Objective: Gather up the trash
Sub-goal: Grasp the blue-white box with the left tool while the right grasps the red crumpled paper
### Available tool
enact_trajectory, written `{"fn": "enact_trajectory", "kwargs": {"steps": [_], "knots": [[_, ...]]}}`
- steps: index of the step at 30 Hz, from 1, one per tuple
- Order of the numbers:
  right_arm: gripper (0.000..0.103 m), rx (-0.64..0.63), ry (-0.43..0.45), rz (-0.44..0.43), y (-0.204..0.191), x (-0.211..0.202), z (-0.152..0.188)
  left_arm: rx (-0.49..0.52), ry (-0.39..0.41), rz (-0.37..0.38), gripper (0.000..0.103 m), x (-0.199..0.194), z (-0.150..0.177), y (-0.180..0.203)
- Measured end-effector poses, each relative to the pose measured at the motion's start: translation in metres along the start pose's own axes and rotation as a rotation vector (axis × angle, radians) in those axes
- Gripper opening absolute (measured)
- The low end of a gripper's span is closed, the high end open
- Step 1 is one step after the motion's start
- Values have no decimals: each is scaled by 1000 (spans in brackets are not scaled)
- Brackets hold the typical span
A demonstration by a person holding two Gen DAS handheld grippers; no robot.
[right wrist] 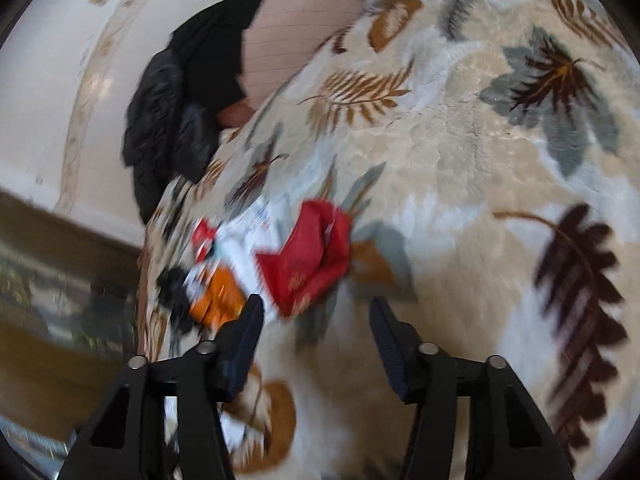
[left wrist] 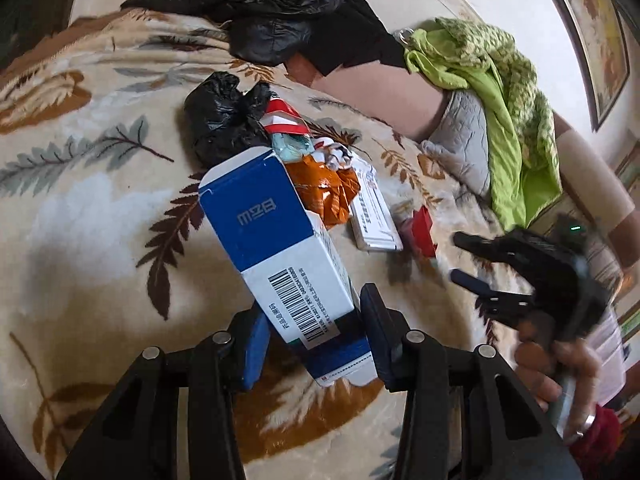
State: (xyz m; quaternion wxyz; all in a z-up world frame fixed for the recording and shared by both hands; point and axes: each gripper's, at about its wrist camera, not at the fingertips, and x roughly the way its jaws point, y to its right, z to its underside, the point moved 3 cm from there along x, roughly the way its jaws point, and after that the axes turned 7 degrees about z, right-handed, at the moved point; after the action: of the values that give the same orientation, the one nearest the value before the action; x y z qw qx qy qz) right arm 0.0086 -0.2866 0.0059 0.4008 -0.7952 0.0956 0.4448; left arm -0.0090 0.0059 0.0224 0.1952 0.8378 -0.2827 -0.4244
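The left gripper point(left wrist: 316, 332) pinches the near end of a blue-and-white cardboard box point(left wrist: 280, 236) with a barcode label, its blue pads pressed against the box's two long sides. The box tilts up and away from the gripper over a cream plush blanket point(left wrist: 92, 208) printed with brown, grey and tan leaves, which covers a bed.

Just beyond the box lies a small heap of trash: a knotted black plastic bag point(left wrist: 224, 120), a red-and-white striped wrapper point(left wrist: 282, 118), a crumpled orange foil wrapper point(left wrist: 324, 190) touching the box's far end, and a flat white carton with printed text point(left wrist: 374, 216) beside it. A small red packet point(left wrist: 424, 228) lies just right of the white carton.

The right gripper point(right wrist: 316, 316) hangs over the blanket with its jaws spread and nothing between them; in the left wrist view it appears blurred at the right edge, held by a hand point(left wrist: 560, 376). Ahead of it, in its own blurred view, the crumpled red packet sits just past the fingertips, slightly left of centre, with the orange wrapper beside the left finger.

At the far edge of the bed lie a black puffy jacket point(left wrist: 256, 4) and a lime-green cloth point(left wrist: 500, 120).
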Motion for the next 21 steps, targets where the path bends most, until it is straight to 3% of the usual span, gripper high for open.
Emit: {"fn": "enact_trajectory", "kwargs": {"steps": [3, 5, 6, 12, 21], "knots": [[40, 31, -20, 1, 1, 21, -7, -2, 13, 13, 42, 2, -2, -1], [16, 33, -30, -12, -1, 29, -5, 5, 17, 20, 42, 2, -1, 0], [11, 19, -38, -28, -4, 31, -2, 13, 23, 22, 42, 2, -2, 2], [8, -151, 76, -13, -27, -8, 20, 71, 77, 13, 42, -10, -2, 12], [8, -377, 169, -24, -37, -78, 90, 290, 132, -33, 42, -36, 24, 58]]}}
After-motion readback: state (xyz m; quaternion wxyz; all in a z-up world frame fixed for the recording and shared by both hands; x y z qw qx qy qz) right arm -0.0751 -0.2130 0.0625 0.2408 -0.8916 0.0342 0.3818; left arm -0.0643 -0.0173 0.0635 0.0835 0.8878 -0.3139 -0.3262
